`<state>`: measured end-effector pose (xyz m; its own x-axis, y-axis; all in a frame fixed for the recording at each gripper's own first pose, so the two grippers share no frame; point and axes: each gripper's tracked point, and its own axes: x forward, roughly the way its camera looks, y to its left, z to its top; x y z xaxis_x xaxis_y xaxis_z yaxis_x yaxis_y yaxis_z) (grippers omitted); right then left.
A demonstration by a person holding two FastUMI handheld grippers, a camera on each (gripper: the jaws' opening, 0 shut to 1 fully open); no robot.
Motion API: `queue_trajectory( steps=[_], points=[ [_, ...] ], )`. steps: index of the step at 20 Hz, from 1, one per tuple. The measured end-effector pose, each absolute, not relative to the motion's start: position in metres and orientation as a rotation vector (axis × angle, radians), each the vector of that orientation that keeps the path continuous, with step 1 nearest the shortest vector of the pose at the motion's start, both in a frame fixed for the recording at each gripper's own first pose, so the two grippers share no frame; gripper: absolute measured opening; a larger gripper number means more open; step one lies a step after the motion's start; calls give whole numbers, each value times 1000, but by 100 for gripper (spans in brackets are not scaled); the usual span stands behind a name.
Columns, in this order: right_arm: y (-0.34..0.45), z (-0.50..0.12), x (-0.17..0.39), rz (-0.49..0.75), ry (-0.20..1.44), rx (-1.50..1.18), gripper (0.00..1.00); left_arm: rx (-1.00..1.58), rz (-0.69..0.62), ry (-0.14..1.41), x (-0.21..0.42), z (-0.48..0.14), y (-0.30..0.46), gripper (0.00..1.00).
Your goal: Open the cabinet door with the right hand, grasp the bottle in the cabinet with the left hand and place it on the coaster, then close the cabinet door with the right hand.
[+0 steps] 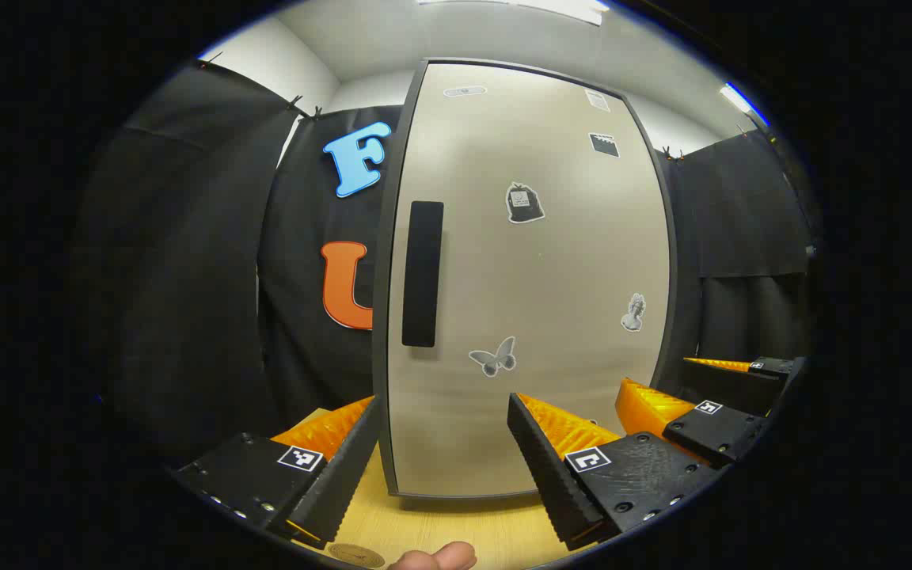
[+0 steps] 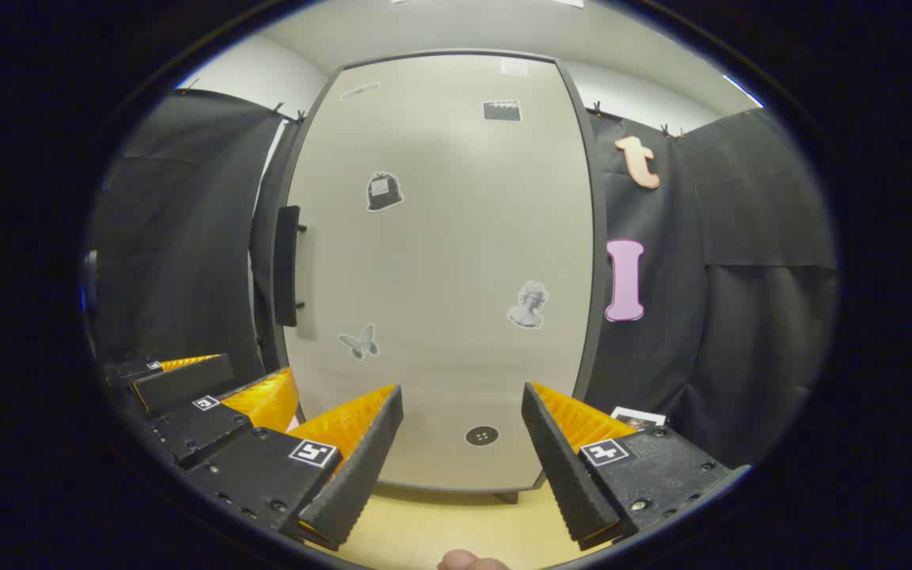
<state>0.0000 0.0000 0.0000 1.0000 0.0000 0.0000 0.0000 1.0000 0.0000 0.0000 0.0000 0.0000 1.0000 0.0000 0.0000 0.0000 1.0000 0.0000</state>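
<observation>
The cabinet door (image 1: 535, 277) is closed; it is beige with several stickers and a black vertical handle (image 1: 423, 273) near its left edge. My left gripper (image 1: 444, 443) is open just in front of the door's lower part, holding nothing. A round coaster (image 1: 355, 555) lies on the wooden table (image 1: 472, 526) below it. Off to the right, my right gripper (image 1: 654, 372) is open too. In the right gripper view, the right gripper (image 2: 462, 443) faces the door (image 2: 440, 261), with the handle (image 2: 287, 265) up to its left and the left gripper (image 2: 254, 378) at lower left. The bottle is hidden.
The cabinet stands on the light wooden table (image 2: 440, 522), with black cloth walls on both sides. A small photo card (image 2: 638, 418) lies at the cabinet's right foot. A fingertip (image 1: 436, 558) of the holding hand shows at the bottom edge.
</observation>
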Motion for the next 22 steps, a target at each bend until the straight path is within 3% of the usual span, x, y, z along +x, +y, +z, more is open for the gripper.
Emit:
queue_trajectory(
  steps=[18, 22],
  points=[
    [-14, -5, 29, -27, 38, 43, 97, 29, -31, -37, -21, 7, -7, 95],
    [-2, 18, 38, 12, -30, 14, 97, 30, -49, -53, -29, 10, -4, 95]
  ],
)
